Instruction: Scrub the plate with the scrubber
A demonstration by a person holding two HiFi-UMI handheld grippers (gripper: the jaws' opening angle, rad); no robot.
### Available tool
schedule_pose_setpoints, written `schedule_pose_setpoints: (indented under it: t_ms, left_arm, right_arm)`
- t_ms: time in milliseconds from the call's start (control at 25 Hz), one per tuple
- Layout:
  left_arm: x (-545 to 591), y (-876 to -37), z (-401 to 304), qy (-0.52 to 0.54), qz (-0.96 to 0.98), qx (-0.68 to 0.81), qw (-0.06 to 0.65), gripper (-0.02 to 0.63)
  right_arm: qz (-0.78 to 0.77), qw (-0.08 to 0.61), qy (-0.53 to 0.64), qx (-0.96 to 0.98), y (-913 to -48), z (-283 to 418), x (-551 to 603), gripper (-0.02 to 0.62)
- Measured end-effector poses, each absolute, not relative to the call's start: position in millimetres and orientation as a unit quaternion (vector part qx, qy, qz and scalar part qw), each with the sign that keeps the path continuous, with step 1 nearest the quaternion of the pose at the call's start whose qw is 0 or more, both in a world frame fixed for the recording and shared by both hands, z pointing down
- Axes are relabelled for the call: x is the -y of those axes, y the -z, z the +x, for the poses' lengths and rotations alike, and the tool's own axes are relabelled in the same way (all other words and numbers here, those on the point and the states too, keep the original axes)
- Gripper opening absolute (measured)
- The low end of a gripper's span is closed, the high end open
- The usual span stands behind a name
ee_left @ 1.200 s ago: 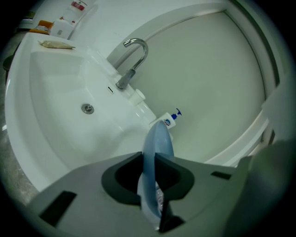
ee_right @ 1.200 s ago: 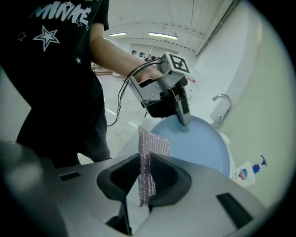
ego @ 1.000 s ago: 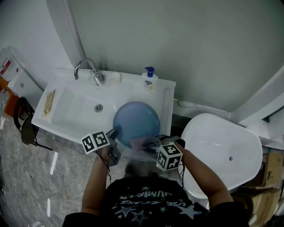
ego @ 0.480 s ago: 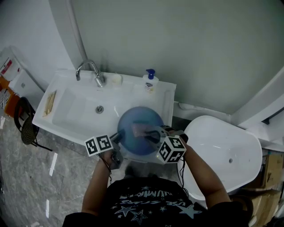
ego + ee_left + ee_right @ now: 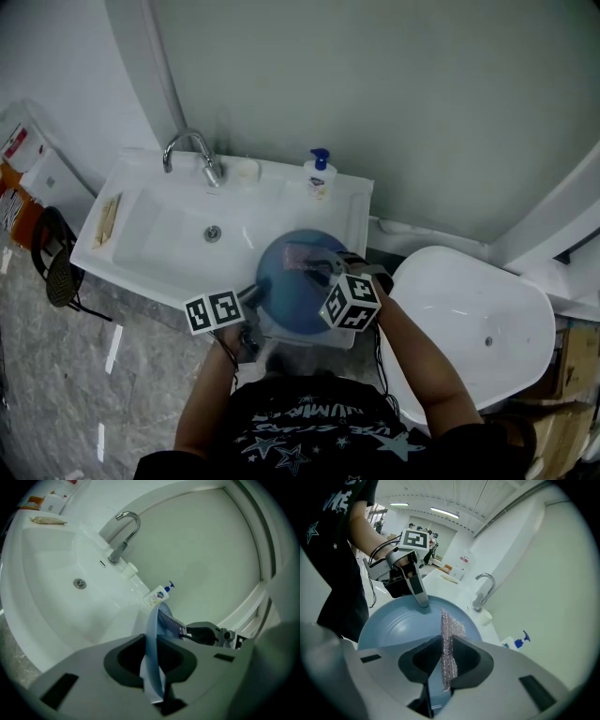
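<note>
Left gripper [image 5: 151, 677]: clamped on the rim of the blue plate [image 5: 286, 305], which is held tilted over the right front corner of the white sink [image 5: 159, 253]. Right gripper [image 5: 446, 665]: clenched on the mesh scrubber [image 5: 451, 630], which is against the plate's face. Faucet [image 5: 187, 145] and soap bottle [image 5: 320, 175] stand along the sink's back edge.
</note>
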State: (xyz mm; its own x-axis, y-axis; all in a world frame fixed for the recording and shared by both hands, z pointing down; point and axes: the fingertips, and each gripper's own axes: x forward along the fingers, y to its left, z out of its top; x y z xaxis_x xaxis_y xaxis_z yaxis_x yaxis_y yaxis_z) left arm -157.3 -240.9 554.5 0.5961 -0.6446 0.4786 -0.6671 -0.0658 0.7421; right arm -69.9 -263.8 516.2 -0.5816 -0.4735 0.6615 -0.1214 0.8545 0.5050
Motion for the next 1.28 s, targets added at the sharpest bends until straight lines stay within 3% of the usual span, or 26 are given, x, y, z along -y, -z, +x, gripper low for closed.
schedule_pose_setpoints:
  t_ms: [1280]
  left_arm:
    - [262,-566,-179,0.016,0.703,0.465,0.539,0.057]
  right_arm:
    - [0.084,0.413,0.147,0.895,-561,-79,182,0.078]
